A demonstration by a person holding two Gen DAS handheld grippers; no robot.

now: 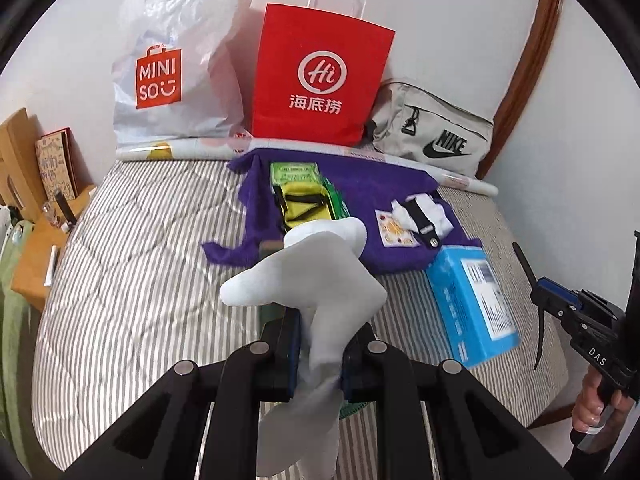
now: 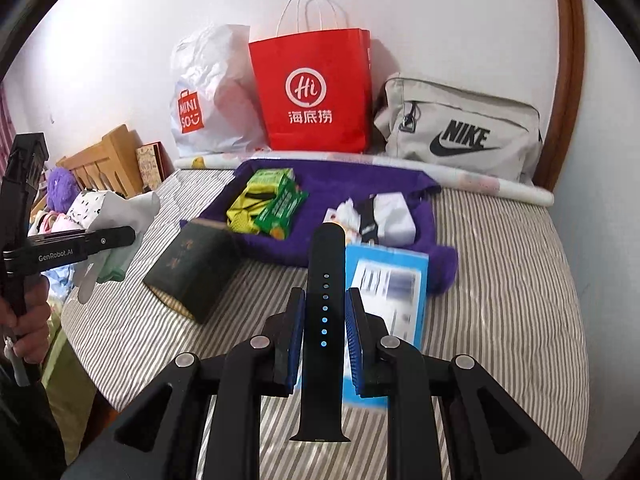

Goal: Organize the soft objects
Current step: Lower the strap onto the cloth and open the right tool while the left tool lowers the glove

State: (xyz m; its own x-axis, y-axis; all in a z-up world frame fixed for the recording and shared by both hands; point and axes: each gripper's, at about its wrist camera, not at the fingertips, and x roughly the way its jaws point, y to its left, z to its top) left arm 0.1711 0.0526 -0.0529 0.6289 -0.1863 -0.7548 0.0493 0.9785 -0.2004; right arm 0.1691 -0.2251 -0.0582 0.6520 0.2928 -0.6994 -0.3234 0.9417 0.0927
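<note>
Left wrist view: left gripper [image 1: 318, 354] low in the frame centre, jaws pinched on a crumpled white sock [image 1: 308, 280], its toe bulging upward above the pads, its cuff trailing down between the black linkage arms. Behind it, mid-frame, a purple towel [image 1: 380, 204] spread on the grey-and-white striped bedcover [image 1: 140, 260]; on the towel a yellow pouch with black straps [image 1: 300, 204] atop green packets, plus a small heap of white cloth with a black strap [image 1: 420, 216]. Just right of centre, a light blue cardboard box [image 1: 472, 304] flat on the stripes. Along the wall at top: white plastic MINISO bag [image 1: 176, 68], red paper Haidilao bag [image 1: 320, 80], beige Nike pouch [image 1: 436, 132].

Right wrist view: right gripper [image 2: 325, 338] low centre, jaws closed narrowly on a black rubber watch strap [image 2: 324, 320] with a row of holes, held upright, both ends sticking past the blue pads. Left of centre, a dark green book [image 2: 192, 268] tilted on the bedcover, touching the towel's near edge. At the left edge, side-on, the other gripper clamped on the sock, a hand [image 2: 28, 320] wrapped round its handle.
</note>
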